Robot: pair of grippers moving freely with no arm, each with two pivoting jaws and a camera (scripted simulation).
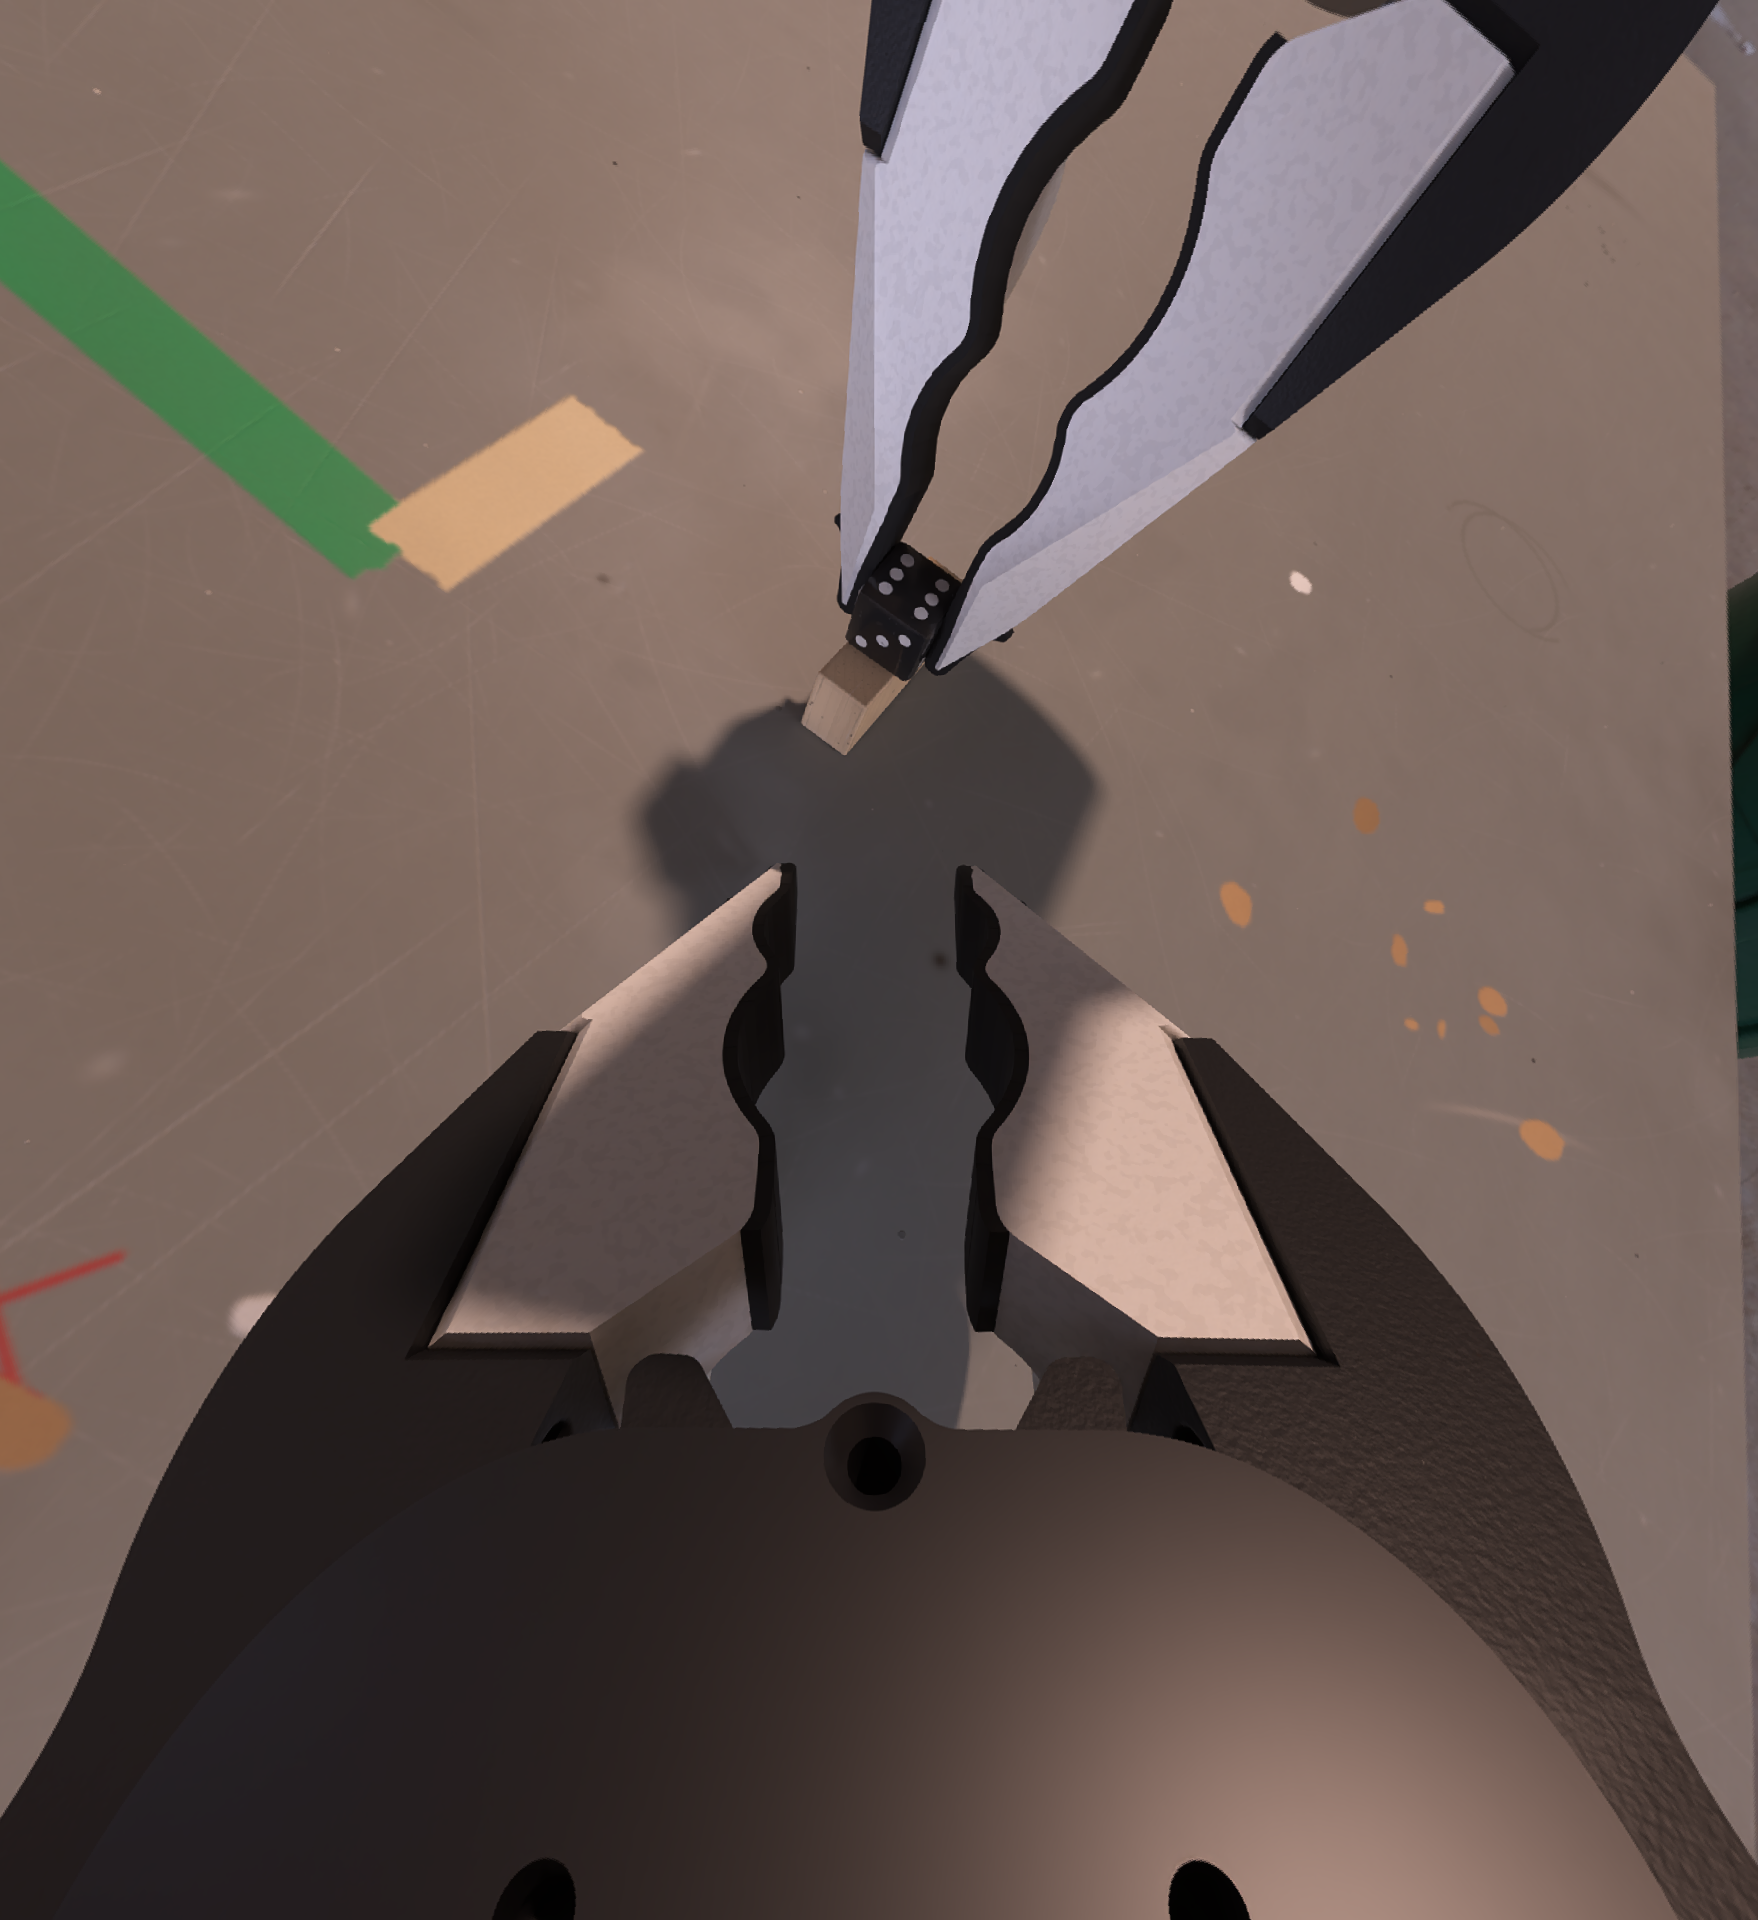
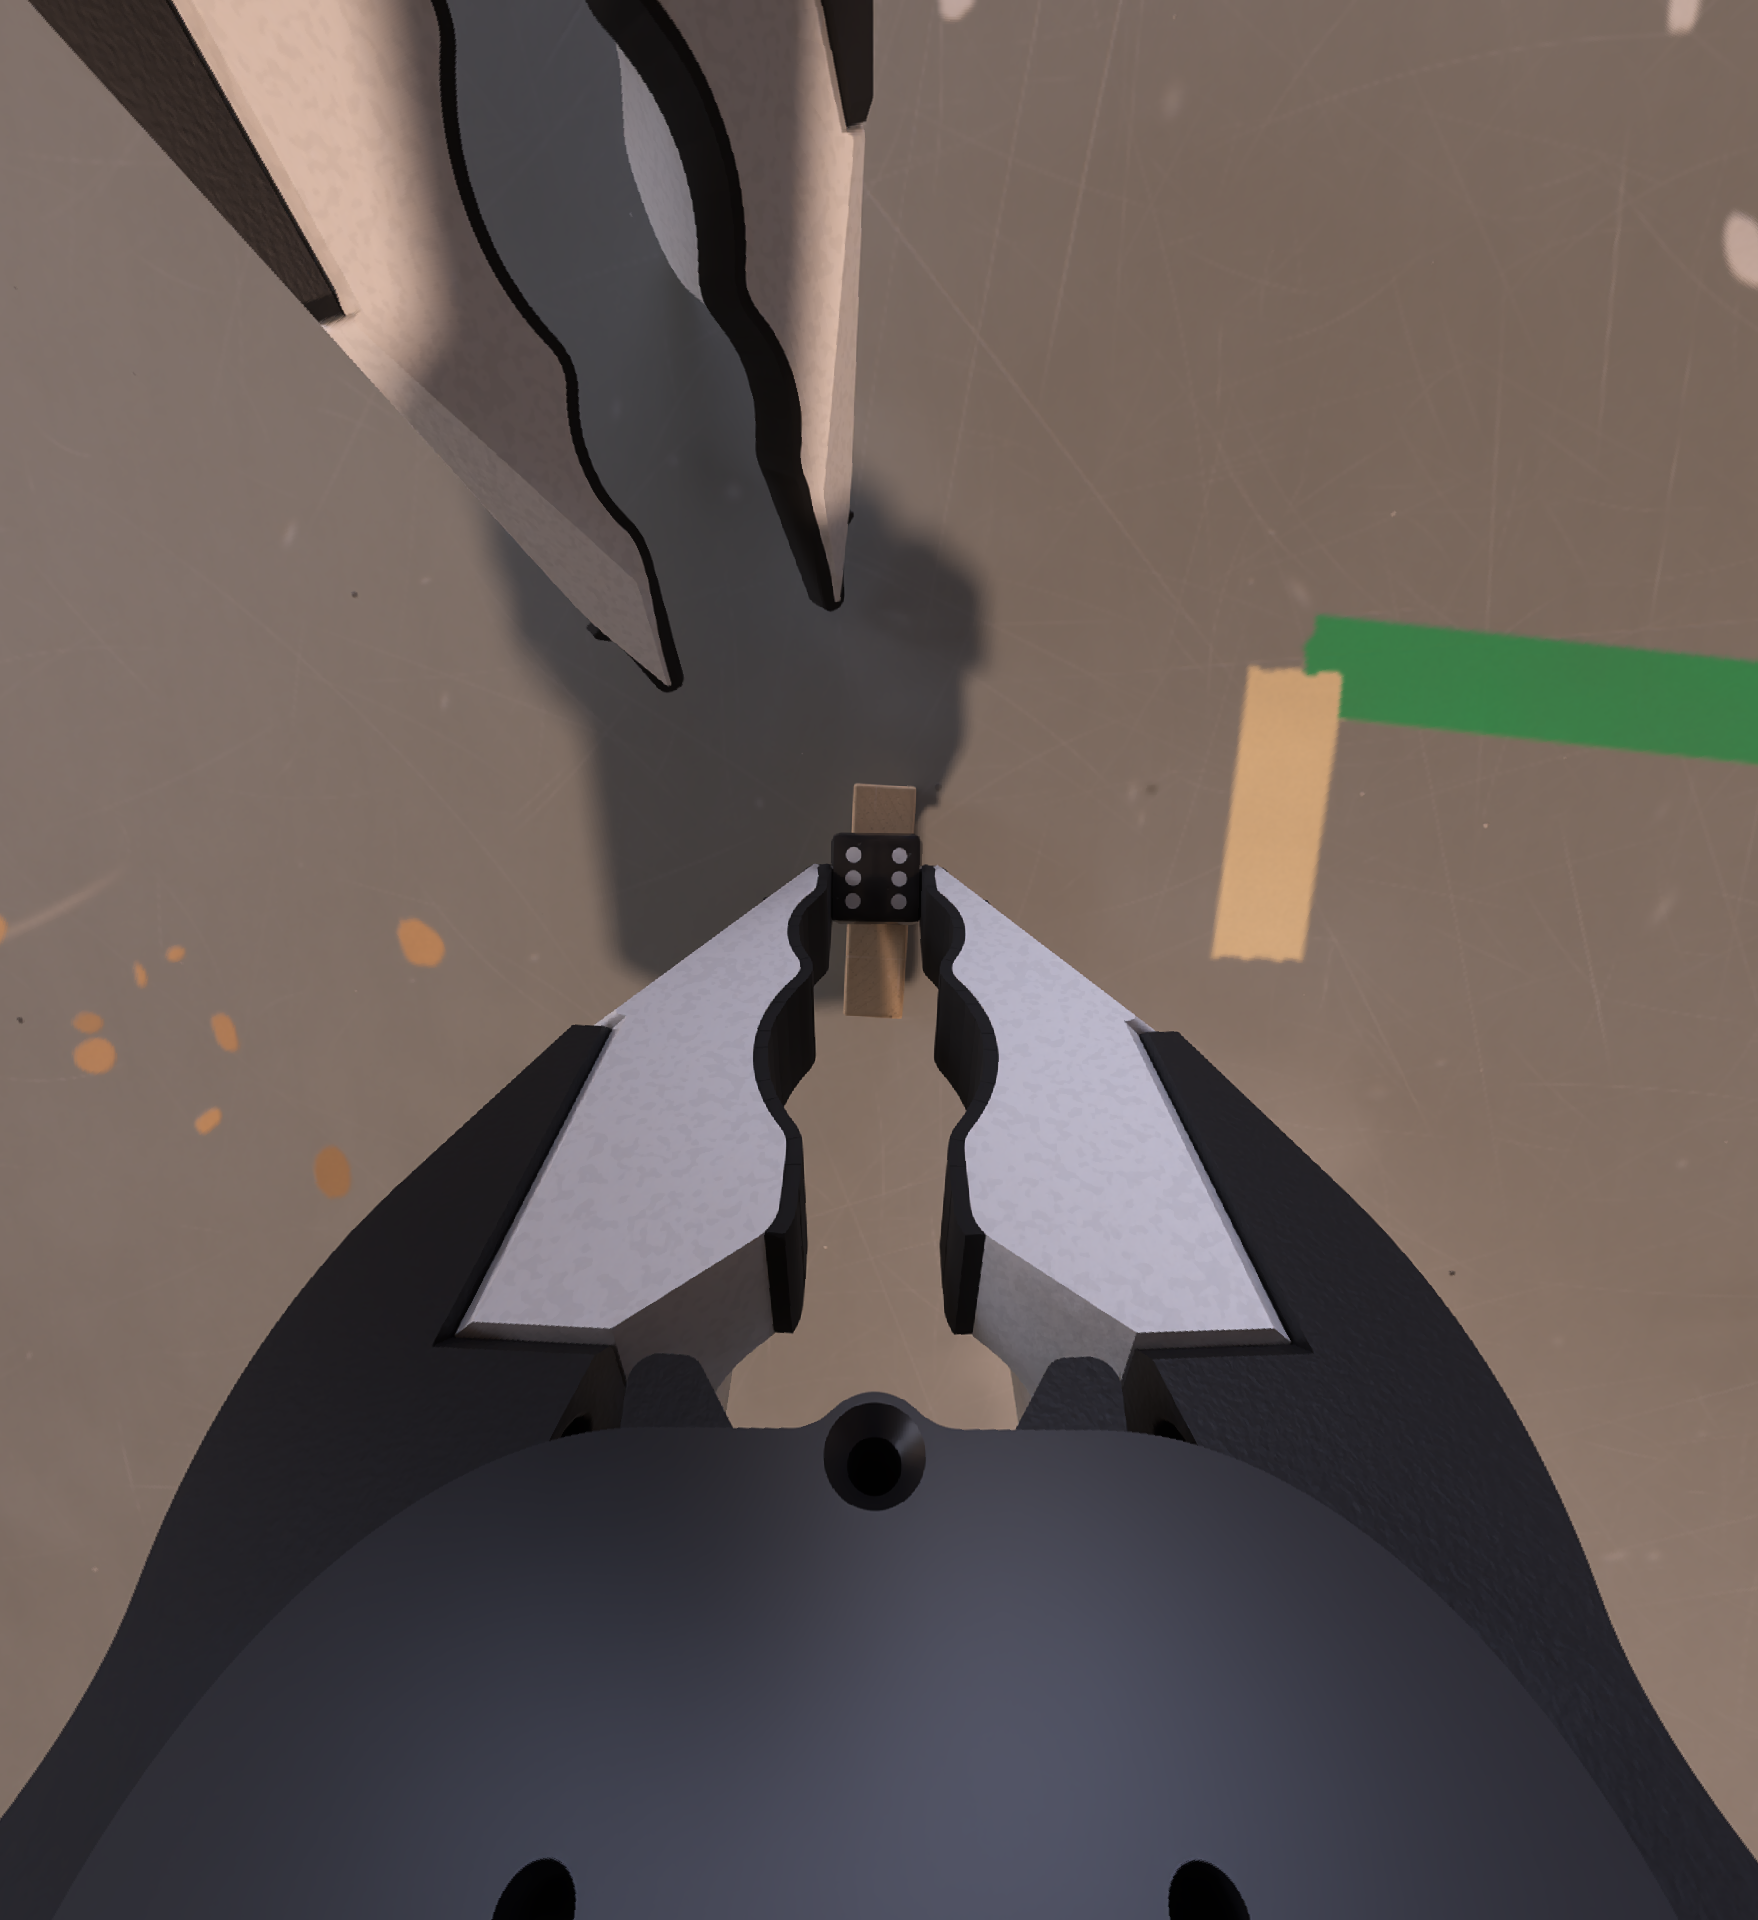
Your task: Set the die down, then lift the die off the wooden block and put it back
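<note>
Two grippers share this corner of work, and only one carries anything. Our right gripper (image 2: 875,894) has its fingertips pressed against opposite faces of the black die (image 2: 876,879), which sits at the top of the narrow wooden block (image 2: 873,985); whether the die rests on the wood or hangs a hair above it we cannot tell. Our left gripper (image 1: 875,883) hangs nearby with its fingers spread and nothing between them, near the block but apart from it.

We place the stack toward the far right part of the tabletop (image 1: 231,831) as the left wrist view shows it, near the right edge, with the green tape (image 1: 142,338) and tan tape (image 1: 506,494) off toward the far left.

We judge the main risk to be the block itself. It is slim and tall, so any sideways drag from our right fingertips could tip it, and the die would go with it. Those tips also reach down past the die toward the wood, so a slightly low grip could pinch or nudge the block. Releasing off-centre could leave the die overhanging, and it could roll off. Our left gripper, so close, could bump the block if it drifts inward.
</note>
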